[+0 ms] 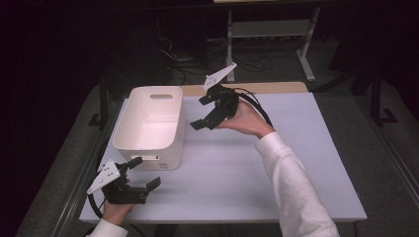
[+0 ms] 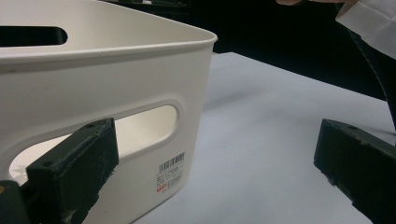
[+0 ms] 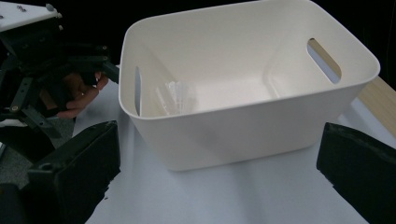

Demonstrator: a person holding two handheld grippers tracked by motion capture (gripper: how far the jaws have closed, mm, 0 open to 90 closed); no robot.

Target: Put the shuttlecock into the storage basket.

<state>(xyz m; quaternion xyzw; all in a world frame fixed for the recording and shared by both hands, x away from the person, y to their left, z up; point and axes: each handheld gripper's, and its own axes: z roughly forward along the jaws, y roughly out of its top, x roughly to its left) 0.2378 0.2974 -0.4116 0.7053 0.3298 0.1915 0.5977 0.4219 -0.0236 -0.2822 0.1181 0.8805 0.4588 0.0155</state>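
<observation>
Both of your grippers are wide open and holding nothing. Your left gripper (image 1: 143, 173) sits at the lower left of the high view, jaws spread just in front of the white plastic bin (image 1: 150, 126); in the left gripper view one jaw overlaps the bin's near handle slot, but whether it touches the wall you can't tell from here. Your right gripper (image 1: 205, 111) hovers in the upper middle of the frame, just right of the bin, jaws apart and aimed at its side, clear of it.

That bin stands upright, mouth up, on the white table (image 1: 257, 173), left of centre. Its long axis runs from the near edge toward the far edge of the frame, with a handle slot at each short end and a barcode label (image 2: 171, 171) low on the near wall.

Inside, the right gripper view catches a pale, translucent shape (image 3: 175, 97) against the floor near one end; it's too faint to identify.
</observation>
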